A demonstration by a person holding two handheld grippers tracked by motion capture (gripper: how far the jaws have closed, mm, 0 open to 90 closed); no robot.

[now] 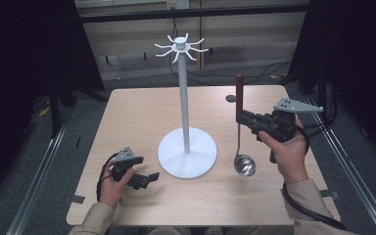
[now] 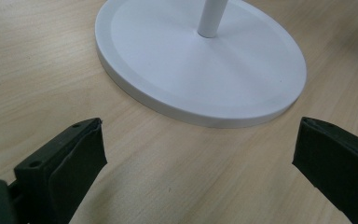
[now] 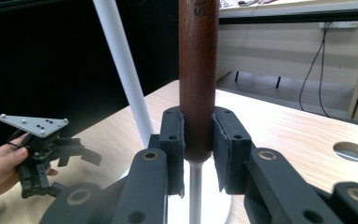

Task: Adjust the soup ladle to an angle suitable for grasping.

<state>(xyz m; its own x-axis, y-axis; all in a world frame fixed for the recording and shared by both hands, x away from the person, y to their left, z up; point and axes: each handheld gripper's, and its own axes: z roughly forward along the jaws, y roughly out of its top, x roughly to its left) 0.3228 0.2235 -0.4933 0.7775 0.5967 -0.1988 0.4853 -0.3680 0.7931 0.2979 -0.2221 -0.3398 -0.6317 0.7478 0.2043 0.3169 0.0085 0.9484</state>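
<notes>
A steel ladle (image 1: 244,164) with a dark wooden handle (image 1: 239,93) hangs upright at the right of the table, its bowl down near the tabletop. My right gripper (image 1: 242,119) is shut on the lower part of that wooden handle (image 3: 197,79), the pads pressing it from both sides. A white stand (image 1: 184,105) with hooks on top (image 1: 180,48) rises from a round base (image 1: 186,157) in the middle. My left gripper (image 1: 151,178) rests low at the front left, open, jaws pointing at the base (image 2: 200,60) with nothing between them.
The light wooden table (image 1: 137,112) has a round cable hole (image 3: 351,151) at its far right. Cables trail on the floor behind. The person's left hand and its gripper (image 3: 39,149) show at the left in the right gripper view.
</notes>
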